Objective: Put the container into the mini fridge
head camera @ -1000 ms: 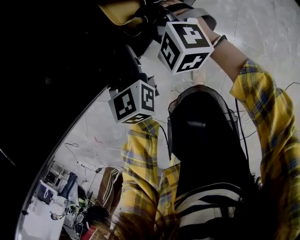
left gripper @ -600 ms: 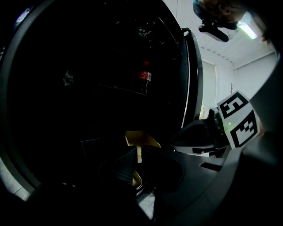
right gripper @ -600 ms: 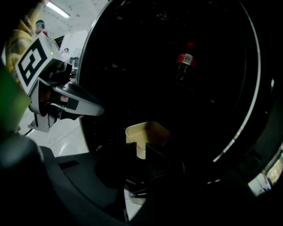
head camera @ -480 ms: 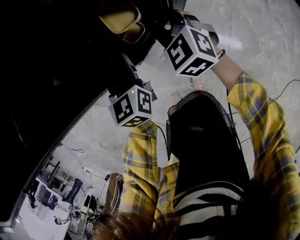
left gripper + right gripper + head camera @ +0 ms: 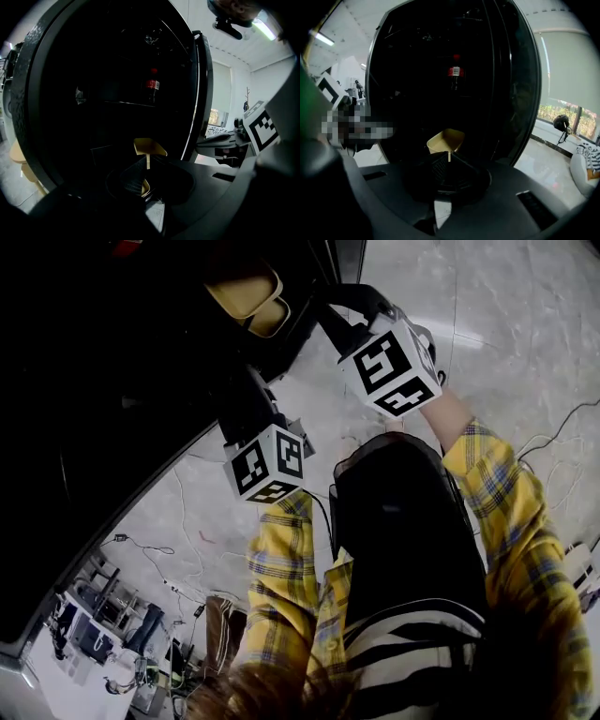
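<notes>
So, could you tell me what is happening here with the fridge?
A person holds a tan container at the open mini fridge with two grippers. The left gripper is clamped on its rim; the right gripper is closing its jaws on the rim too. Whether it already rests inside is too dark to tell.
</notes>
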Action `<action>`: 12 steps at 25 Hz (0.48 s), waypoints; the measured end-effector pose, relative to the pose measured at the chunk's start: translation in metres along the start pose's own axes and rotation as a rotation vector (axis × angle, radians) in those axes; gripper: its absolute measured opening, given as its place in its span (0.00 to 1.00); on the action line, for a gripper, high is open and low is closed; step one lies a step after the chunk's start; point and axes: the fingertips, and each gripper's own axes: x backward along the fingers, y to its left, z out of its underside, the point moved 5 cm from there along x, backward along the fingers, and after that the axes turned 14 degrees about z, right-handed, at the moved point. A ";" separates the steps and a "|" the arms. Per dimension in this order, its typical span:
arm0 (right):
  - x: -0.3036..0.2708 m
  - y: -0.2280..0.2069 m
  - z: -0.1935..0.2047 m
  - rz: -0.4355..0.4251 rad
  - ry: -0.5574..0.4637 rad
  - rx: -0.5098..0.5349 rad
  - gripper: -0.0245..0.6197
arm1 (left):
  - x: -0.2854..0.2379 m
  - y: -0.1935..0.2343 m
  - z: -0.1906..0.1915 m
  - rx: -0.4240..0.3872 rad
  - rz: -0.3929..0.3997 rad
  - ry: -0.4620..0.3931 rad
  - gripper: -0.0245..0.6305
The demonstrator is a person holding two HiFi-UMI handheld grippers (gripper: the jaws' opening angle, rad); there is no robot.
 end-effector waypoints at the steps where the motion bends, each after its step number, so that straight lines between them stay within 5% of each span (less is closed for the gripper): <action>1: 0.003 -0.001 0.001 0.008 0.007 -0.020 0.10 | 0.001 -0.002 0.001 -0.005 0.006 0.006 0.08; 12: 0.049 0.002 0.007 0.061 0.086 -0.150 0.08 | 0.031 -0.010 0.005 0.033 0.008 0.050 0.08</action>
